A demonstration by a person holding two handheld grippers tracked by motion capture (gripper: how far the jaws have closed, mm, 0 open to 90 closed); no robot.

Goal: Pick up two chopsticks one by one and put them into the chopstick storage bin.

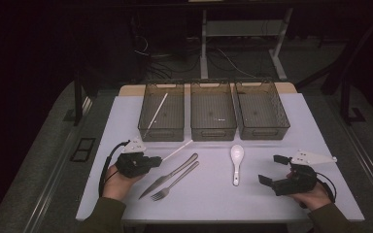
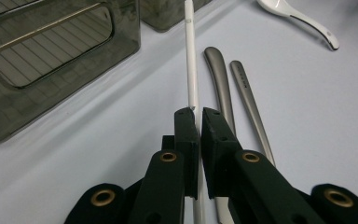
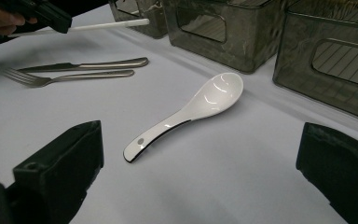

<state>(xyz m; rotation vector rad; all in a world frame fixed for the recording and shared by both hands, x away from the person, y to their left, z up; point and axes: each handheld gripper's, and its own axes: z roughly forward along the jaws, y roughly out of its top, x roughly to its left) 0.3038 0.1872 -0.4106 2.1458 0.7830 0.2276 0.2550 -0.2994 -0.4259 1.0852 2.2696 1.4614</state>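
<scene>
A white chopstick [image 2: 191,56] is clamped between the closed jaws of the left gripper [image 1: 156,159] and is held just above the white table [image 1: 272,194], its free end pointing toward the front of the left basket [image 1: 163,131]. A second white chopstick [image 1: 156,114] is seen leaning inside that basket. Just beside the held stick, a knife [image 1: 169,175] and a fork [image 1: 175,181] are laid side by side on the table — the knife nearer the gripper. A white spoon [image 3: 189,112] is set further right, bowl toward the middle basket [image 1: 213,131], with the right basket [image 1: 263,131] beyond. The right gripper [image 1: 273,169] is held near the spoon — its jaws are spread wide, and nothing is gripped between them.
</scene>
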